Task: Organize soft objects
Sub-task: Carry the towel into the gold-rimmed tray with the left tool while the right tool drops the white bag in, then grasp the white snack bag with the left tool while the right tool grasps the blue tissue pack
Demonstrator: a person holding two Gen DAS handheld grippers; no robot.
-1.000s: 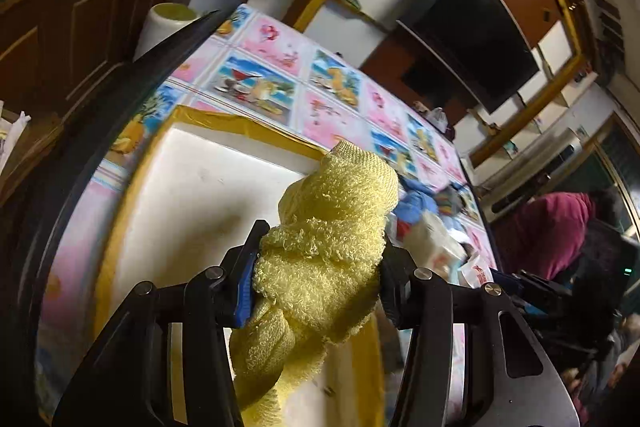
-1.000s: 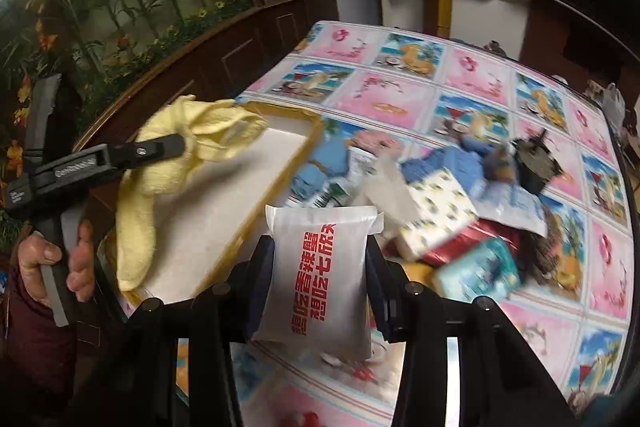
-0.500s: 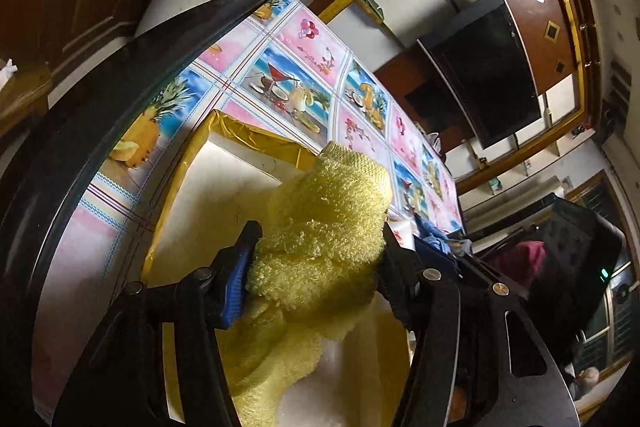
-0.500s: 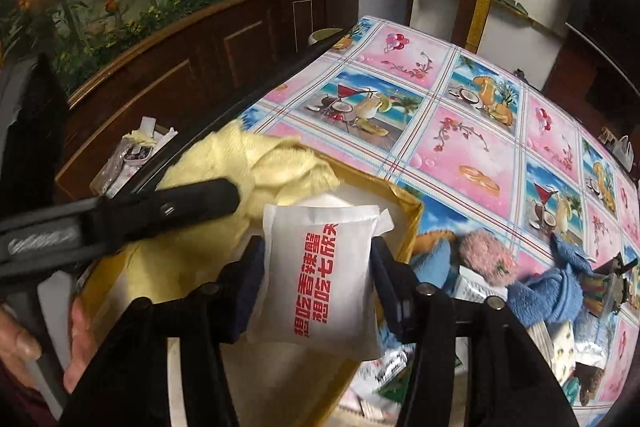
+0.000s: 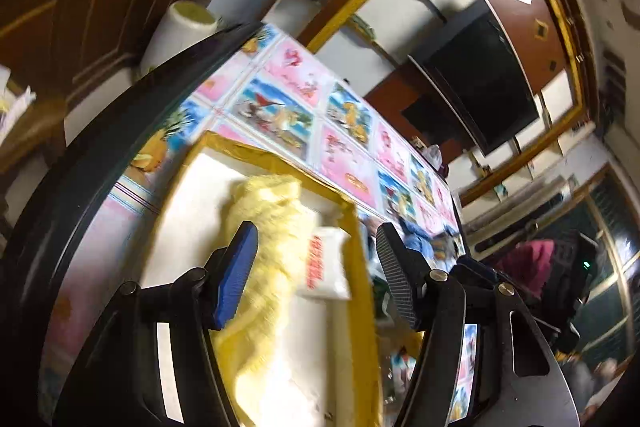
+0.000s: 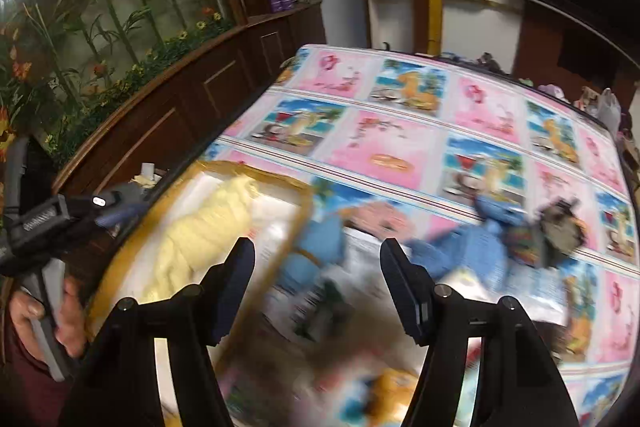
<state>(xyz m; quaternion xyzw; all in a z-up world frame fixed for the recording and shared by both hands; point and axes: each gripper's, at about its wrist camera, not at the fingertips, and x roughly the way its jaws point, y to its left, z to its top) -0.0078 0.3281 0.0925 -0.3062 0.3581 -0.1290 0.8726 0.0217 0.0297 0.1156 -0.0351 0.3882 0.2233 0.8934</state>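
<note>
A yellow towel (image 5: 272, 227) lies stretched out in the white tray with a gold rim (image 5: 240, 149). A white packet with red print (image 5: 324, 267) rests beside it, against the tray's right wall. My left gripper (image 5: 316, 255) hovers just above both, its jaws opening, and its pads touch neither. In the right wrist view the towel (image 6: 204, 227) and the tray rim (image 6: 256, 173) sit at the left. My right gripper (image 6: 316, 267) hangs over the blurred clutter beside the tray, jaws opening with nothing between them.
A pile of soft items lies right of the tray: blue cloth (image 6: 472, 247), a pink fuzzy piece (image 6: 372, 215) and a dark object (image 6: 560, 227). The picture-print tablecloth (image 6: 400, 147) stretches behind. A hand (image 6: 60, 315) holds the left gripper's handle. A white roll (image 5: 180, 31) stands past the table edge.
The left gripper let go of the yellow towel, which now lies in the tray. The right gripper dropped the white packet into the tray and swung right, over the pile.
</note>
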